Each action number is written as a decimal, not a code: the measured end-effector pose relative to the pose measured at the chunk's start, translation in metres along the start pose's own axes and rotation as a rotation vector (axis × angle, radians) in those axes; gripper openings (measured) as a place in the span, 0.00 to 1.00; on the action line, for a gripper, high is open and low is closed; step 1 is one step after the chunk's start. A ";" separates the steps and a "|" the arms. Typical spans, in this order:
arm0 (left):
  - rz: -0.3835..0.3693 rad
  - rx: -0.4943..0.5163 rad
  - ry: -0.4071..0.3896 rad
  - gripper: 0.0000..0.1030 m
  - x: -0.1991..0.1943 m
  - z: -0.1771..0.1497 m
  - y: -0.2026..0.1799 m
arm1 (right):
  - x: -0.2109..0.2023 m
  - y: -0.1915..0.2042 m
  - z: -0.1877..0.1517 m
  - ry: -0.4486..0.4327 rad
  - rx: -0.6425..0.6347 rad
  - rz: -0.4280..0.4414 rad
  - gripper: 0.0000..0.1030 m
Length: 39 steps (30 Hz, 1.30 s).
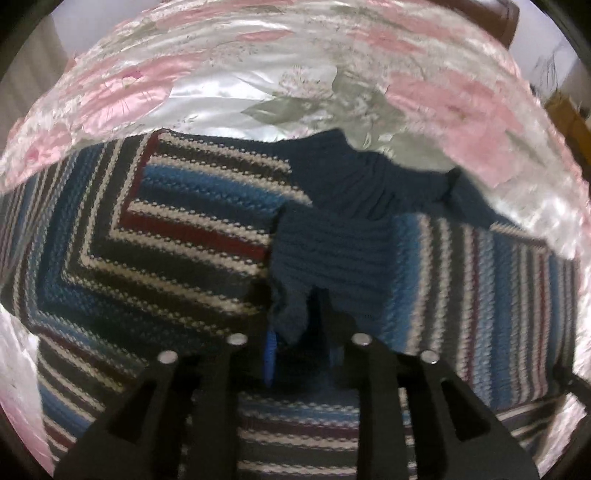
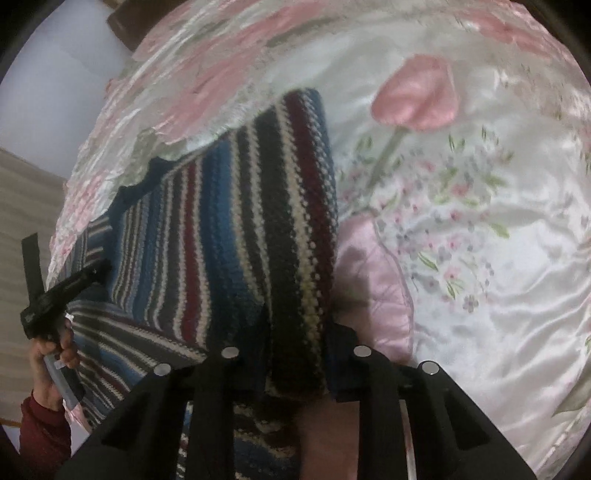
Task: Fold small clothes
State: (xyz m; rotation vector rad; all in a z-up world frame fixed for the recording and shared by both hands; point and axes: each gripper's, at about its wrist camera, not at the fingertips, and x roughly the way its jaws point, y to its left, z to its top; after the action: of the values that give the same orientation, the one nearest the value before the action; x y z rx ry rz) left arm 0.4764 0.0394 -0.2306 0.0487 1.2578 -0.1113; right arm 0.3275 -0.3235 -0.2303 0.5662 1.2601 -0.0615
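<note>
A knitted sweater point(image 1: 192, 229) striped in blue, white, dark red and black lies on a satin bedspread. Its plain blue ribbed cuff point(image 1: 328, 251) is lifted toward the left wrist camera, and its lower edge sits between the fingers of my left gripper point(image 1: 301, 347), which is shut on it. In the right wrist view a striped fold of the sweater point(image 2: 258, 229) rises from the bed into my right gripper point(image 2: 295, 373), which is shut on it. The left gripper point(image 2: 98, 271) shows there too, at the sweater's far left edge, held by a hand point(image 2: 51, 350).
The bedspread point(image 2: 461, 221) is shiny white with pink tulips and wrinkles, and spreads wide to the right of the sweater. A pink padded patch point(image 2: 373, 280) lies just right of the lifted fold. A dark wooden headboard point(image 1: 506, 18) stands at the back.
</note>
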 end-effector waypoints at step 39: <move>0.170 -0.186 -0.056 0.85 -0.099 -0.026 0.257 | -0.003 0.172 -0.026 -0.011 -0.260 -0.096 0.79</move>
State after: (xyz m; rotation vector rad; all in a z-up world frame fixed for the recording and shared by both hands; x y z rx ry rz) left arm 0.4504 0.3032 -0.1509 -0.0086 1.1979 0.1507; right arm 0.3636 -0.1652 -0.1692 0.2802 1.2608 0.0193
